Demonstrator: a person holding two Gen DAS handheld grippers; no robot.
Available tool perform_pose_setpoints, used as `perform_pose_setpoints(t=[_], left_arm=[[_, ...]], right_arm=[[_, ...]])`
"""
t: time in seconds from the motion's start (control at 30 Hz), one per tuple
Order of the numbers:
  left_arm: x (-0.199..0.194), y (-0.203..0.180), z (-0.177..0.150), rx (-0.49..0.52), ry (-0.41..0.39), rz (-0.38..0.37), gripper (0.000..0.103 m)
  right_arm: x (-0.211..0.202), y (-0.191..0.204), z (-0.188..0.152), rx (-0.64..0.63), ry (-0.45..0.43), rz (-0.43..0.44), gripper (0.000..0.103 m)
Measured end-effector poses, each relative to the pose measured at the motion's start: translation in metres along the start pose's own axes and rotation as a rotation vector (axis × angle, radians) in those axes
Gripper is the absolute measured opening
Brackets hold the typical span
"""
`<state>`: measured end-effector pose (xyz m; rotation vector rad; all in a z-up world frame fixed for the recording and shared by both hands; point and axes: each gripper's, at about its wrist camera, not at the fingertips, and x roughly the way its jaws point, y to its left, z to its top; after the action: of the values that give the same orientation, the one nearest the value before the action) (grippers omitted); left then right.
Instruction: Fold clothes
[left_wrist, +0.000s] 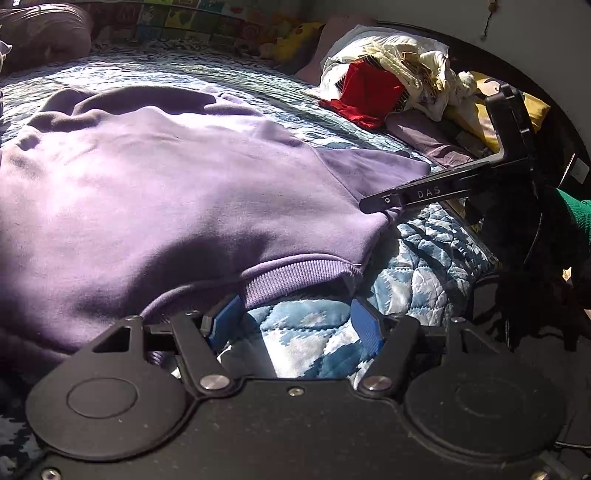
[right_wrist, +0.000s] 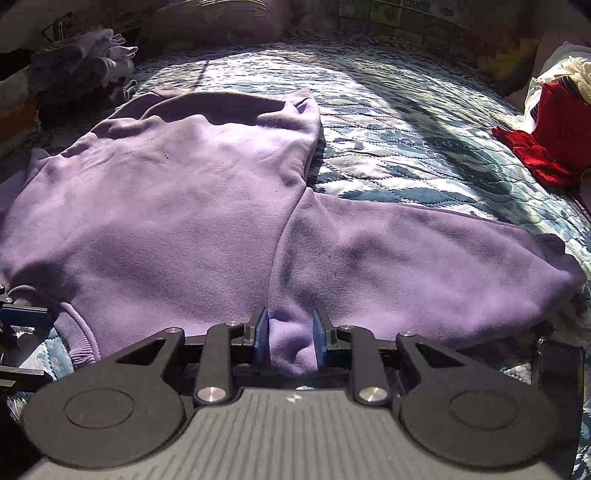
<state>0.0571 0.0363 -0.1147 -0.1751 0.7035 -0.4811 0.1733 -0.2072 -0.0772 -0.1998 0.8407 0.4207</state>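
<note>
Sweatshirt (right_wrist: 177, 206) lies flat, hem nearest, sleeve out rightward; right gripper (right_wrist: 290, 332) pinches its fabric, left gripper (left_wrist: 295, 317) spread

Purple sweatshirt (right_wrist: 192, 221): matt fleecy cloth, ribbed hem. Bedspread (right_wrist: 406, 122): quilted, slightly shiny fabric. Right tool (right_wrist: 291, 332): matt black plastic, blue pads, shiny metal rivets.

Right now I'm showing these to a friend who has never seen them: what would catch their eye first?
The big purple sweatshirt spread flat across the blue quilt, lit by sun. The right gripper pinches a fold of it at the near edge, while the left gripper sits open by the ribbed hem. A red garment glows in the pile at the far right.
</note>
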Motion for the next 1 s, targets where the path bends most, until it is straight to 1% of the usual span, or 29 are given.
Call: perform_pose_setpoints(t=[0.03, 0.1, 0.17, 0.23, 0.3, 0.4, 0.47, 0.6, 0.63, 0.7, 0.77, 0.83, 0.93, 1.0], left_arm=[[0.000, 0.000, 0.000, -0.004, 0.004, -0.006, 0.065], [-0.002, -0.001, 0.001, -0.012, 0.014, -0.016, 0.065], [-0.007, -0.003, 0.006, -0.042, 0.020, -0.035, 0.065], [-0.020, -0.002, 0.013, -0.088, -0.026, -0.064, 0.065], [-0.038, 0.002, 0.023, -0.130, -0.088, -0.053, 0.065], [-0.067, 0.021, 0.039, -0.196, -0.170, 0.024, 0.065], [-0.090, 0.047, 0.048, -0.278, -0.224, 0.095, 0.065], [-0.133, 0.111, 0.055, -0.455, -0.293, 0.265, 0.065], [-0.141, 0.129, 0.054, -0.509, -0.298, 0.311, 0.065], [-0.160, 0.167, 0.050, -0.632, -0.318, 0.388, 0.065], [-0.176, 0.205, 0.041, -0.752, -0.353, 0.432, 0.065], [-0.184, 0.237, 0.030, -0.873, -0.362, 0.475, 0.065], [-0.190, 0.270, 0.017, -0.948, -0.364, 0.559, 0.064], [-0.189, 0.285, 0.010, -0.996, -0.367, 0.574, 0.058]], right_arm=[[-0.006, 0.000, 0.001, 0.013, -0.008, -0.010, 0.032], [-0.016, 0.001, 0.003, 0.025, -0.034, -0.014, 0.032], [-0.028, 0.007, 0.007, 0.031, -0.071, 0.012, 0.032], [-0.033, 0.008, 0.011, 0.073, -0.108, 0.051, 0.032], [-0.033, 0.012, 0.012, 0.134, -0.130, 0.097, 0.032], [-0.025, 0.029, 0.008, 0.197, -0.151, 0.174, 0.032], [-0.020, 0.041, 0.004, 0.232, -0.161, 0.223, 0.032], [-0.005, 0.077, -0.011, 0.208, -0.142, 0.295, 0.032], [-0.002, 0.085, -0.015, 0.193, -0.138, 0.306, 0.033], [0.000, 0.096, -0.024, 0.177, -0.147, 0.299, 0.034], [0.000, 0.094, -0.031, 0.202, -0.167, 0.305, 0.034], [0.000, 0.091, -0.038, 0.226, -0.185, 0.310, 0.034], [-0.001, 0.081, -0.042, 0.261, -0.192, 0.317, 0.031], [-0.003, 0.081, -0.041, 0.266, -0.194, 0.312, 0.031]])
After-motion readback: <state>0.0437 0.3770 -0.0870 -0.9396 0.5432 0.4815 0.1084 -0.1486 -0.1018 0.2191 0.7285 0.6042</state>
